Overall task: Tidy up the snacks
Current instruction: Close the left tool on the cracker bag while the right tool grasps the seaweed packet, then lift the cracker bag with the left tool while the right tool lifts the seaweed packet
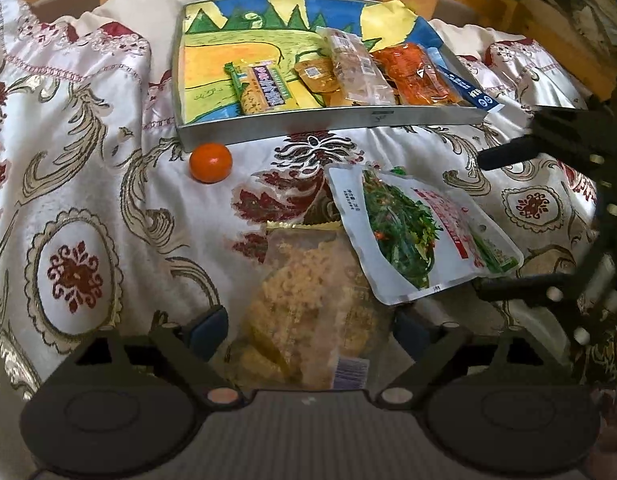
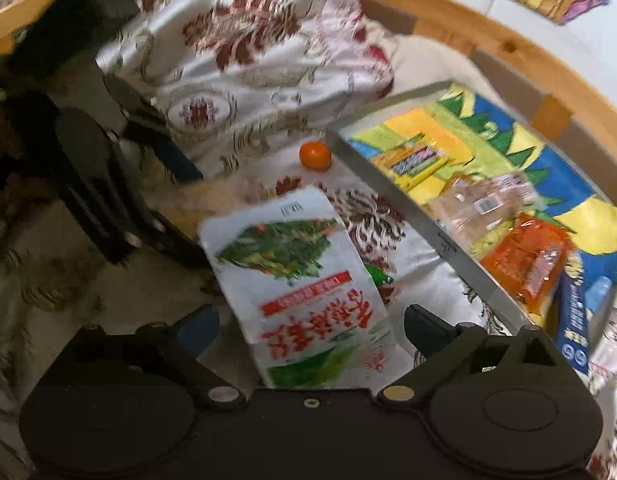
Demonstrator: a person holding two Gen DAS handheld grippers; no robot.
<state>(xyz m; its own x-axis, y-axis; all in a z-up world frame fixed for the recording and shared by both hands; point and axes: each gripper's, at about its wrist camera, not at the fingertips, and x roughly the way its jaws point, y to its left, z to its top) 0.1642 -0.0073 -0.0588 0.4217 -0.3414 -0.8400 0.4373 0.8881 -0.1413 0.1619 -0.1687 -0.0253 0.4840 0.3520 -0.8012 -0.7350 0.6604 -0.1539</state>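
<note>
A clear bag of yellow crumbly snack (image 1: 308, 312) lies on the patterned cloth between my left gripper's (image 1: 312, 330) open fingers. A white pouch printed with green vegetables (image 1: 420, 232) overlaps its right side. In the right wrist view that pouch (image 2: 304, 292) lies between my right gripper's (image 2: 312, 330) open fingers. The right gripper also shows at the right edge of the left wrist view (image 1: 508, 216), and the left gripper shows at the left of the right wrist view (image 2: 160, 204). A grey tray with a colourful drawing (image 1: 324, 124) holds several snack packs (image 1: 360, 68) along its near side.
A mandarin (image 1: 210, 162) sits on the cloth by the tray's near left corner, also in the right wrist view (image 2: 315, 155). A blue box (image 2: 574, 312) leans in the tray's end. A wooden bed frame (image 1: 548, 28) runs behind. Folded cloth (image 2: 252, 52) rises beyond the mandarin.
</note>
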